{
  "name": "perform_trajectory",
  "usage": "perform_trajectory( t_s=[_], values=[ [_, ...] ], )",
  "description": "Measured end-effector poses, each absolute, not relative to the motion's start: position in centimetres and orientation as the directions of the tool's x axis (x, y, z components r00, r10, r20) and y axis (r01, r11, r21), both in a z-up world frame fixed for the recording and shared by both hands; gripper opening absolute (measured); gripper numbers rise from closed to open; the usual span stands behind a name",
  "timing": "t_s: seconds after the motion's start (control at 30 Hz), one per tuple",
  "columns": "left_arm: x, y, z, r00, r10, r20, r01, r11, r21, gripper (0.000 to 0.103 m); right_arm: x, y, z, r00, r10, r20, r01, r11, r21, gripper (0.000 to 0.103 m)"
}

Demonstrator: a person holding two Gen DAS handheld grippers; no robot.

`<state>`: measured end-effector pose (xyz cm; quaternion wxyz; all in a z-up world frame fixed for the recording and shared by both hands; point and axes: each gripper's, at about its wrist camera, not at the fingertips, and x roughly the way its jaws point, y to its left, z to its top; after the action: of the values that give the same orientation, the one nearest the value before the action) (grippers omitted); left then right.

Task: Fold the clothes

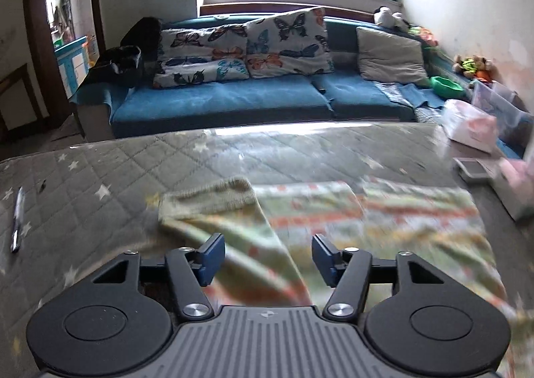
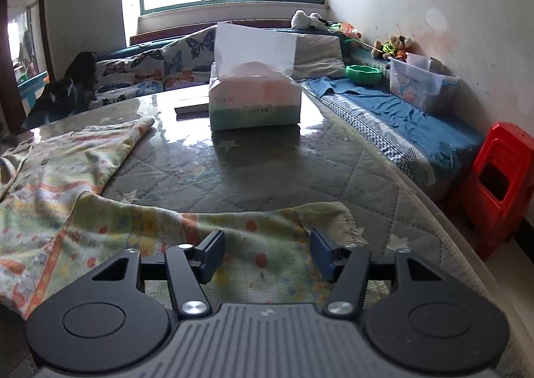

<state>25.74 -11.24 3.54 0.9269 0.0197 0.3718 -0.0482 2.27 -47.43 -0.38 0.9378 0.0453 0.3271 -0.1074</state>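
A tissue box (image 2: pixel 255 101) and pen (image 1: pixel 16 219) flank the rumpled, pastel-printed garment (image 1: pixel 367 221) on the quilted table (image 1: pixel 100 177), beneath released left gripper (image 1: pixel 267 259) and right gripper (image 2: pixel 267 256).

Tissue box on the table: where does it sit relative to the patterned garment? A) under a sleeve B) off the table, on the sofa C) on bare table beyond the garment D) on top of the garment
C: in the right wrist view the tissue box stands on the bare quilted table, beyond the patterned garment and apart from it.
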Motion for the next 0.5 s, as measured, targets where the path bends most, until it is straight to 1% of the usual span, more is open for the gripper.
perform_trajectory(
  t_s=[0.23,0.37,0.47,0.5],
  values=[
    [30.8,-12.0,1.7,0.699,-0.012,-0.715,0.064,0.997,0.045,0.051,2.0,-48.0,-0.5,0.78,-0.144,-0.61,0.221,0.974,0.053,0.062],
    [31.7,-12.0,0.8,0.685,0.017,-0.729,0.04,0.997,0.061,0.051,1.9,-48.1,-0.6,0.783,-0.134,-0.607,0.214,0.975,0.061,0.064],
    [31.9,-11.9,0.3,0.683,0.034,-0.73,0.03,0.997,0.075,0.048,1.9,-48.2,-0.6,0.786,-0.13,-0.605,0.212,0.975,0.066,0.065],
    [31.9,-11.9,0.3,0.685,0.037,-0.728,0.027,0.997,0.076,0.045,1.9,-48.2,-0.6,0.786,-0.128,-0.604,0.212,0.975,0.069,0.065]
  ],
)
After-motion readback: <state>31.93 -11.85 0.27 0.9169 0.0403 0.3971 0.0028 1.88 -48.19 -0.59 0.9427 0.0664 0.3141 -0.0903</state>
